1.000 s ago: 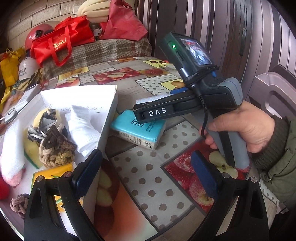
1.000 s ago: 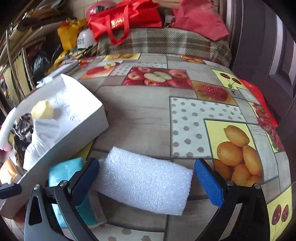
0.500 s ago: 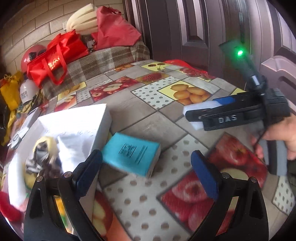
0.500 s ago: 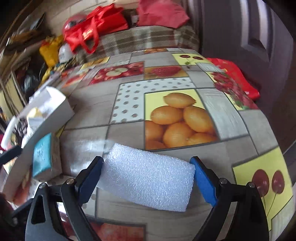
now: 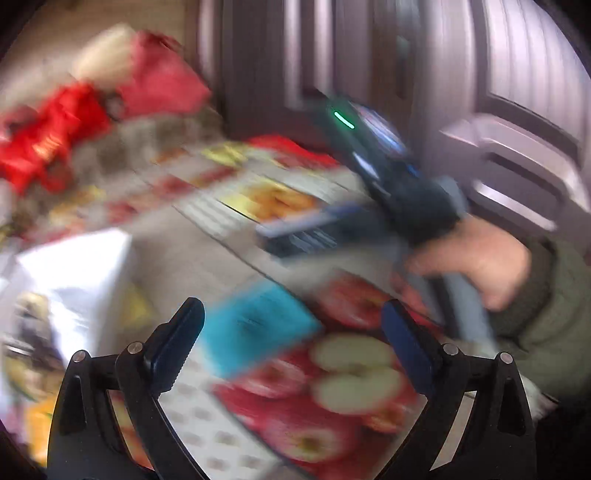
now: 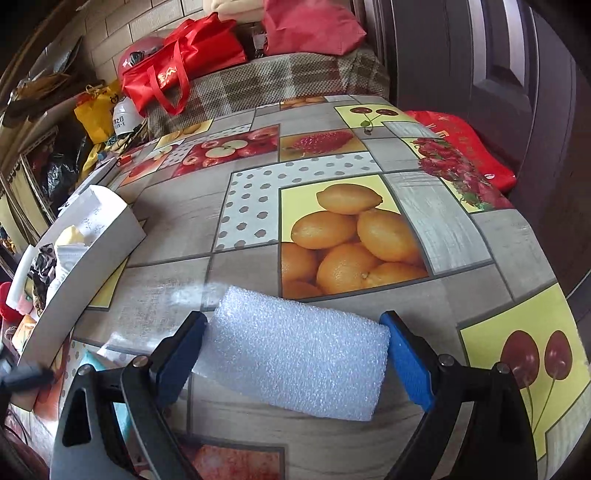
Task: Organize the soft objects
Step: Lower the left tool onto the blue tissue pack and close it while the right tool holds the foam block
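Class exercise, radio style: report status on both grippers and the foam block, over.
Right gripper shut on white foam block, over the table. Left gripper open, empty, teal pack ahead, view blurred. White box at left, path unobstructed.

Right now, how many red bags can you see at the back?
2: one with handles on the plaid cover's left, a plainer one to its right. Others may be hidden in the clutter.
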Available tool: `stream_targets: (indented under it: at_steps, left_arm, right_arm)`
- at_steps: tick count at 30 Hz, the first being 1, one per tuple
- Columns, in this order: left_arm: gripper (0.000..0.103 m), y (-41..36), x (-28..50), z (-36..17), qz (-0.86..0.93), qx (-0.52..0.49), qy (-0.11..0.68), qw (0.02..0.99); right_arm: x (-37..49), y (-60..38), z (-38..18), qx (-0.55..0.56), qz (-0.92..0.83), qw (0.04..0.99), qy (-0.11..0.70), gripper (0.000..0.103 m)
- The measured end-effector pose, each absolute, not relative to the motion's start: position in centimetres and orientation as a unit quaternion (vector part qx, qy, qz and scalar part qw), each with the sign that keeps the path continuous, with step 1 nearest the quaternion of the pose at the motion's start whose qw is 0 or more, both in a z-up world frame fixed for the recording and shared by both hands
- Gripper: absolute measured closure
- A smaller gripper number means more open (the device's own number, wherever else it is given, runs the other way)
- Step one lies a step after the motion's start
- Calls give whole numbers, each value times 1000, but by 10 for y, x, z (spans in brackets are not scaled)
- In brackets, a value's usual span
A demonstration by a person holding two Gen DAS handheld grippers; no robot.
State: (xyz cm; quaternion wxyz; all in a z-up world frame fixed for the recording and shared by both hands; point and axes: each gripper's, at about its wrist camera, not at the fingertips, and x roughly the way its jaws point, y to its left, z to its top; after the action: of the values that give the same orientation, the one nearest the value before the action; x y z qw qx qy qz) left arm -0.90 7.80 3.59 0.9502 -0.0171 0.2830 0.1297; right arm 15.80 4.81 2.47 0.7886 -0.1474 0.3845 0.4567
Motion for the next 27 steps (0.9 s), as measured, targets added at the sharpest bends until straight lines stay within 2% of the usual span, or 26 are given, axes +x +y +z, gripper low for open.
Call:
stream_targets:
  at_steps: [2, 6, 15, 18, 23, 24, 25, 26, 27]
  left_arm:
    - [6, 104, -9, 44, 169, -40, 274, 946]
    - [6, 131, 4, 36, 140, -103, 304, 937]
    - [6, 92, 35, 20, 32, -13, 354, 934]
    - [6, 88, 39, 7, 7, -10, 403, 915]
    - [8, 75, 23, 5, -21, -10, 409, 912]
    - [10, 75, 22, 6, -15, -7, 408, 913]
    - [20, 76, 23, 6, -7, -8, 410, 912]
    - [35, 79, 26, 4, 6, -13, 417, 909]
    - [40, 81, 28, 1, 17, -17, 422, 906]
  right_arm:
    - [158, 48, 25, -148, 457, 789, 385, 9]
    - [158, 48, 25, -147, 457, 788, 386, 9]
    - [156, 52, 23, -157, 452, 788, 387, 9]
    - [156, 52, 23, -157, 453, 788, 387, 9]
    - [157, 53, 22, -160, 452, 788, 387, 9]
    - [157, 53, 22, -160, 452, 788, 387, 9]
    - [156, 53, 22, -160, 452, 788, 387, 9]
    - [157, 53, 22, -160, 452, 788, 387, 9]
    - [157, 53, 22, -159, 452, 788, 387, 9]
